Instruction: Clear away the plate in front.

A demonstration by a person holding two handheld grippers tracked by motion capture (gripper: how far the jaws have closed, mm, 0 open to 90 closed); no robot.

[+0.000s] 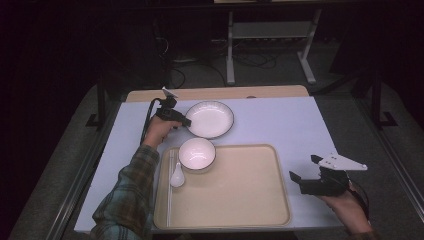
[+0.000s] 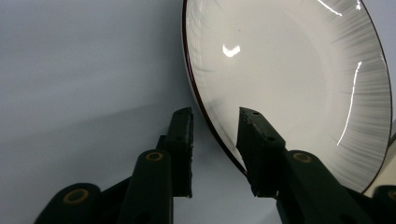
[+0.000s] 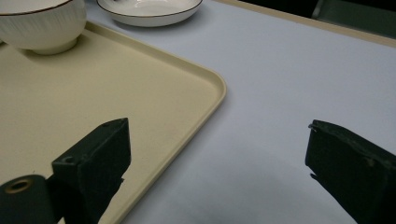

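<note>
A shallow white plate (image 1: 210, 119) with a dark rim lies on the pale table, just beyond the tray. My left gripper (image 1: 187, 123) is at its left edge. In the left gripper view the plate (image 2: 289, 84) has its rim running between the two jaws of the left gripper (image 2: 215, 114), one jaw outside and one over the inside, with a gap on both sides. My right gripper (image 1: 302, 167) is held by a hand at the tray's right edge. Its jaws stand wide apart with nothing between them, over the tray corner and bare table (image 3: 218, 125).
A beige tray (image 1: 240, 200) lies at the near middle of the table (image 1: 280, 120). A white ribbed bowl (image 1: 197, 153) stands in its far left corner, and a white spoon (image 1: 177, 176) lies beside it. The right gripper view shows the bowl (image 3: 42, 23), plate (image 3: 149, 11) and tray (image 3: 93, 102).
</note>
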